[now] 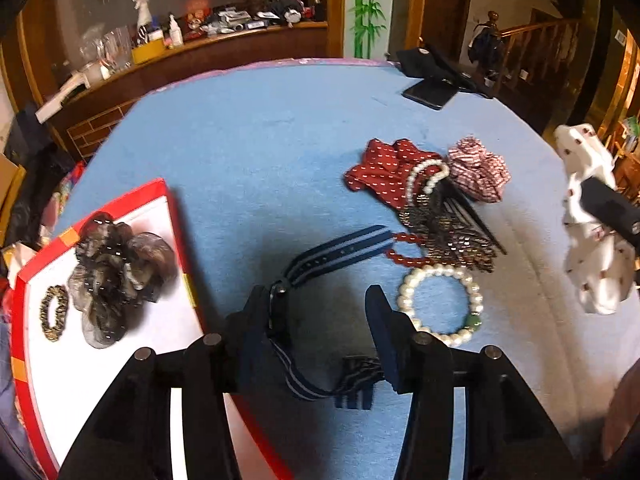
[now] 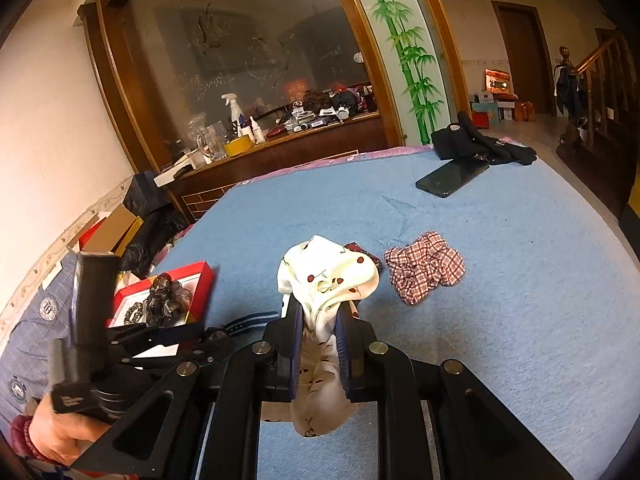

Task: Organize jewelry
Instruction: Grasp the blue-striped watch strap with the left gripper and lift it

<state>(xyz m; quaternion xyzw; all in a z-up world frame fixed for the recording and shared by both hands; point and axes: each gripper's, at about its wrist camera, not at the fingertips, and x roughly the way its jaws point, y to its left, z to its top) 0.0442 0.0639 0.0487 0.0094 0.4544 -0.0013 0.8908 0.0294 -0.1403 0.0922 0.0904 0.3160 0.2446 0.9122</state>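
Note:
My left gripper (image 1: 320,320) is open just above the blue cloth, its fingers either side of a navy striped strap (image 1: 340,250). A pearl bracelet (image 1: 440,304) lies by its right finger. A pile holds a red dotted scrunchie (image 1: 384,172), a red-white checked scrunchie (image 1: 478,172), dark bead strands (image 1: 448,228) and red beads (image 1: 404,248). The red-edged white box (image 1: 120,360) at left holds a grey-brown scrunchie (image 1: 116,272) and a small beaded band (image 1: 54,312). My right gripper (image 2: 318,320) is shut on a white cherry-print scrunchie (image 2: 328,276), held above the table.
A black phone (image 2: 452,176) and dark cloth (image 2: 480,144) lie at the table's far edge. A cluttered wooden counter (image 2: 280,136) stands behind the table. The checked scrunchie (image 2: 424,266) shows right of my right gripper.

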